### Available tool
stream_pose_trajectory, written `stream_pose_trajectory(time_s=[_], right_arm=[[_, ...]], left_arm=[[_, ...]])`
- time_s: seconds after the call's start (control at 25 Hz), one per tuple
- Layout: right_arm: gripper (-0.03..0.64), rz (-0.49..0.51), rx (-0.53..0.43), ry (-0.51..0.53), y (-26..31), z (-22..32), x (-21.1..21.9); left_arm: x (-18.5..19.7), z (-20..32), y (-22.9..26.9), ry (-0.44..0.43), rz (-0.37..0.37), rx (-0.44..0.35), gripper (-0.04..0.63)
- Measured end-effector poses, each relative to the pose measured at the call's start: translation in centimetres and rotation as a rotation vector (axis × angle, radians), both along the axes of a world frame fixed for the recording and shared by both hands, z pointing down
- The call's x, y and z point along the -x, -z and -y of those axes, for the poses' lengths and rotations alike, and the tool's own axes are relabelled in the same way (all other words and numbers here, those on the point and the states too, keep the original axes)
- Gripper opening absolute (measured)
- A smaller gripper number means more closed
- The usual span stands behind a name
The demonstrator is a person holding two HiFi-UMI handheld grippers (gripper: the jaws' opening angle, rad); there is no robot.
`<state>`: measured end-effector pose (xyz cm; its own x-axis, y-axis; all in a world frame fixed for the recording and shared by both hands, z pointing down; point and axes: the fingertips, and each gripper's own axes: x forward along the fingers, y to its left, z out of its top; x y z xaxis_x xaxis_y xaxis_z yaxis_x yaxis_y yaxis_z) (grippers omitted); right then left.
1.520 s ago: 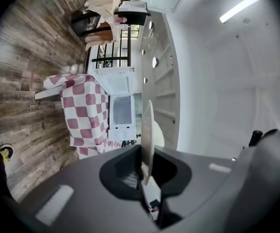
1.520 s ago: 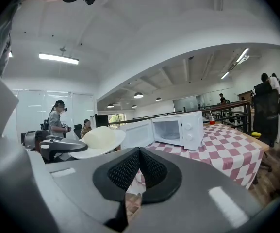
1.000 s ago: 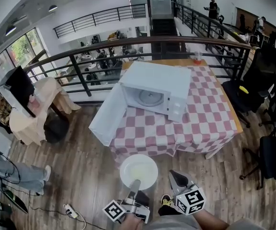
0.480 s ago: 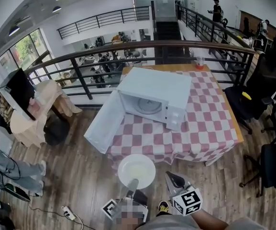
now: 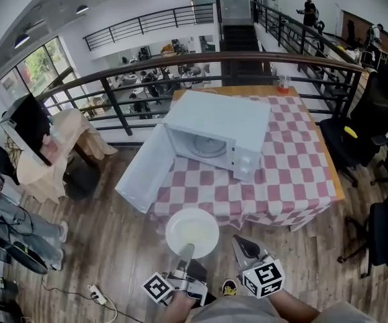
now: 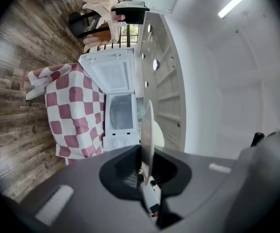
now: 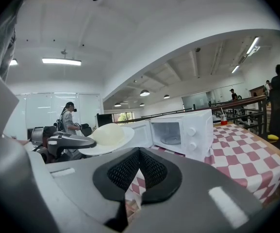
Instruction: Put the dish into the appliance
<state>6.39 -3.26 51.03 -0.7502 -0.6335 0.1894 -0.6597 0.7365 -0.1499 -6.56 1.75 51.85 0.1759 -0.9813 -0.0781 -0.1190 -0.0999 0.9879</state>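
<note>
A white round dish [image 5: 192, 232] hangs level over the wooden floor, just short of the table's near edge. My left gripper [image 5: 185, 250] is shut on its near rim. In the left gripper view the dish [image 6: 148, 125] shows edge-on between the jaws. The white microwave [image 5: 215, 134] stands on the checkered table [image 5: 294, 173] with its door [image 5: 144, 169] swung wide open to the left and its glass turntable visible inside. My right gripper [image 5: 246, 247] is beside the dish on the right, shut and holding nothing. The right gripper view shows the dish [image 7: 108, 137] and the microwave [image 7: 184, 134] ahead.
A dark railing [image 5: 200, 62] runs behind the table. A cup [image 5: 283, 83] stands at the table's far edge. Black chairs [image 5: 385, 227] stand on the right. A draped chair [image 5: 56, 147] and a person's legs [image 5: 19, 227] are on the left. A power strip [image 5: 99, 295] lies on the floor.
The dish and both grippers have come a little nearer to the table's front edge. The left grip on the dish has not changed.
</note>
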Motion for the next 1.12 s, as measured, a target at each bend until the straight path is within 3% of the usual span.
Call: stream_pose_trajectory(time_s=[0.76, 1.12], right_arm=[[-0.002, -0.002, -0.022, 0.023, 0.0, 0.1, 0.1], [-0.001, -0.01, -0.037, 0.001, 0.1, 3.0, 0.8]], left_arm=[[-0.8, 0.9, 0.0, -0.004, -0.001, 0.006, 0.026], [0.1, 4.4, -0.2, -0.03, -0.006, -0.001, 0.026]])
